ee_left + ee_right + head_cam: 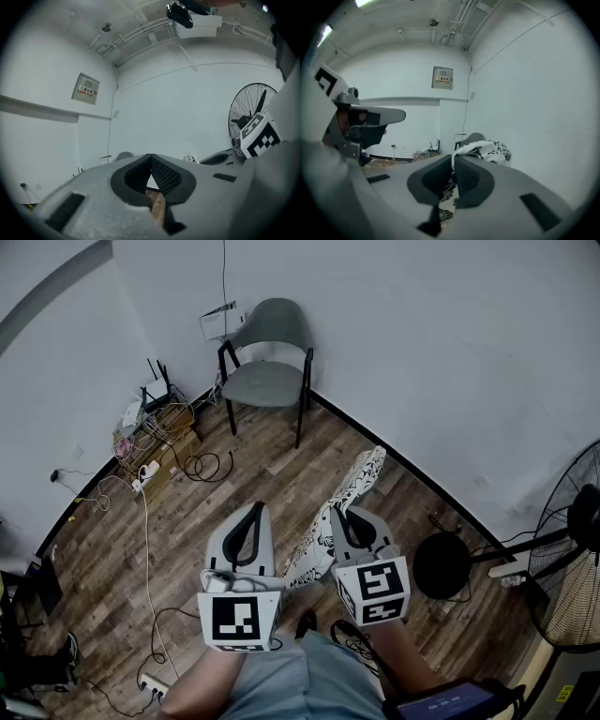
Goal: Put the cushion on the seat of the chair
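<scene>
Right claw clamped on cushion, chair seat bare, far corner.

Right gripper (pixel 452 159): jaws pinched narrow on an edge of the black-and-white patterned cushion (pixel 353 486), fabric squeezed between the pads. The cushion is off the wooden floor (pixel 281 474), near the person, and runs from the claw toward the far right. Left gripper (pixel 151 158): jaw tips together, nothing between them, just left of the cushion's near end; can't tell if it touches. Chair (pixel 265 381) stands upright in the far corner, well apart from the cushion. Cable clutter (pixel 155 432) is left of the chair, a fan (pixel 572 559) at the right edge.
</scene>
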`<state>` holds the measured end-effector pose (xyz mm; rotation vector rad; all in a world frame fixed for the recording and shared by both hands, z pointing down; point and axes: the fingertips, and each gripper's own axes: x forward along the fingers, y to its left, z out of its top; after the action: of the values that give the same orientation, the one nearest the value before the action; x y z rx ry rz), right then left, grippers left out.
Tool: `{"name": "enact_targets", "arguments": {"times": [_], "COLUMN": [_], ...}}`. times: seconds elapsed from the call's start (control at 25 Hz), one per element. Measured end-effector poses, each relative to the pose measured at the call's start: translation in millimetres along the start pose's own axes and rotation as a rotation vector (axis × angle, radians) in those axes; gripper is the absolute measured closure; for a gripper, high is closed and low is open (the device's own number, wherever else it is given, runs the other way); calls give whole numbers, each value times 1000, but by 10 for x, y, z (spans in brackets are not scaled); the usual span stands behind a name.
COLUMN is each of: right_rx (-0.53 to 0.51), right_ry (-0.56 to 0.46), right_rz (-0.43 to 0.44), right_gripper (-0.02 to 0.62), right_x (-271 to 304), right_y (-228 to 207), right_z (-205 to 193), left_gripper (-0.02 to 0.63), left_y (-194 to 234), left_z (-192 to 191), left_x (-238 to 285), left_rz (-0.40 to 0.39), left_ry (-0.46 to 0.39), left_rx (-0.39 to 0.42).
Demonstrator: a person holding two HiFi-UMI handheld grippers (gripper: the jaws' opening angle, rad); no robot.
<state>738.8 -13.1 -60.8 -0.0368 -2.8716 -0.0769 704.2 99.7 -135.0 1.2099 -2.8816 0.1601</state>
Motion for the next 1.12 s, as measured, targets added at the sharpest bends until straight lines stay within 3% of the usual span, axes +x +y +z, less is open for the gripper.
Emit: {"name": "enact_targets", "arguments": {"times": [0.36,0.56,0.68,0.88,1.12], "right_rx": [54,63,61,57,56], "right_ry": [-24,14,36,68,105], "right_rz": [12,12,14,14,2], "right_gripper": [581,581,581,581,581], "right_x": [-48,159,403,924,1832], "right_y": [-88,-144,-141,-208,-258], "right_z": [-18,-90,-128,-217,-107], "left_gripper": [598,598,598,598,598], "left_y": [-84,60,266,525,1215], "left_z": [-84,-236,-338,-544,-649], "left_x": [-16,109,249,669,1412], "left_rz": [8,22,32,35,27], "left_ry": [24,45,54,95,117], "left_rx": [-19,-6,4,-48,-68]}}
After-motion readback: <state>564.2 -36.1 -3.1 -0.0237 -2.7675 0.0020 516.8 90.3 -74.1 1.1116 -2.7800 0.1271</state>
